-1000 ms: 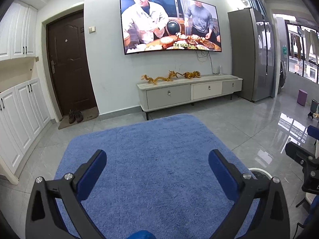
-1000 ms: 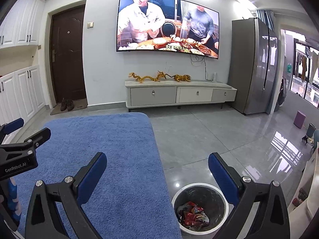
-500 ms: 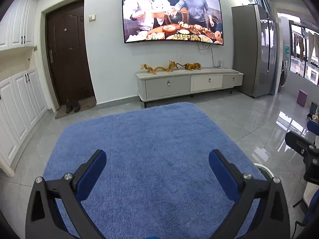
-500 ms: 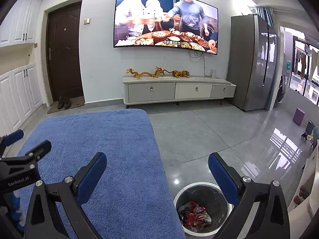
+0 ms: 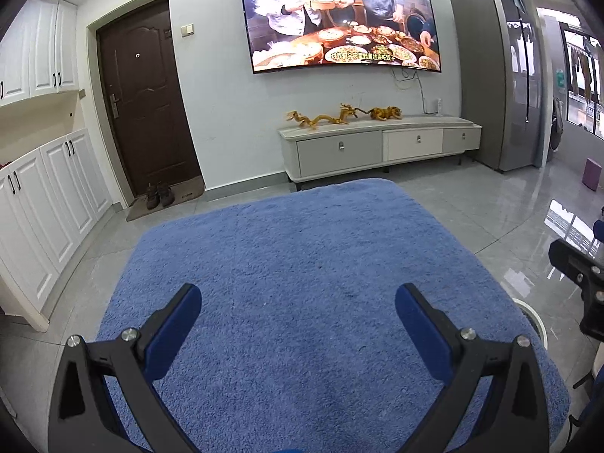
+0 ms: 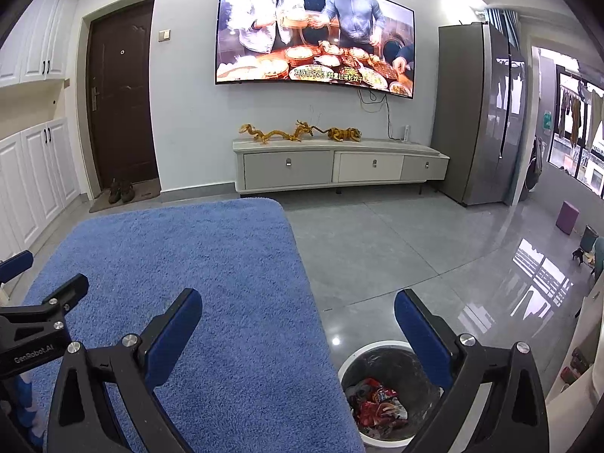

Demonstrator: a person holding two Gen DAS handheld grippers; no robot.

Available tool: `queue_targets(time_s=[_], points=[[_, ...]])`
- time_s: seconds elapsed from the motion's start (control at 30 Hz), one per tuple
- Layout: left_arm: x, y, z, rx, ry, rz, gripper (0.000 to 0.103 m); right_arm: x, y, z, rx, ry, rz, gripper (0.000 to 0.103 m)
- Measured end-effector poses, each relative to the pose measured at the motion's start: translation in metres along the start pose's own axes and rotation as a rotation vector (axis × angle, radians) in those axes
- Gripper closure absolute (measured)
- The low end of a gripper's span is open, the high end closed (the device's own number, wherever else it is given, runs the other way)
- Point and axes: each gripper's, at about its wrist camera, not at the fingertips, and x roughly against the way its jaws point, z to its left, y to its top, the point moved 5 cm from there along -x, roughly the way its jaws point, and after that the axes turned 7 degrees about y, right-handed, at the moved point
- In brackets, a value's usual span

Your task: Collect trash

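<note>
Nearer now, trash bin [image 6: 377, 396] below right gripper [image 6: 298, 309].

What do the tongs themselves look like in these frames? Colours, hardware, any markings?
Both the left tongs and the right tongs match: matte black angular frames, flat blue pads on the inner faces, silver round screw heads at the joints. White "GenRobot.AI" lettering marks the left one's body in the right wrist view. No cables or sleeves visible.

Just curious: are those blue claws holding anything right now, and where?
Nothing. The left gripper and right gripper are open and empty; the trash lies in the bin.
</note>
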Motion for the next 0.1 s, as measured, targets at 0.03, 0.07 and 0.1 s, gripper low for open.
queue_targets(time_s=[0.03,0.07,0.1], points=[[-0.0002,-0.0004,0.0011,0.003,-0.002,0.002,0.000,-0.0011,-0.0009,0.0009,0.003,0.000,0.003,0.000],[-0.0002,0.0001,0.0019,0.005,-0.004,0.003,0.000,-0.0018,-0.0014,0.0013,0.005,-0.001,0.006,0.000],[0.0002,0.0002,0.0026,0.007,-0.007,0.004,0.000,-0.0038,-0.0012,0.0020,0.008,-0.001,0.012,0.000]])
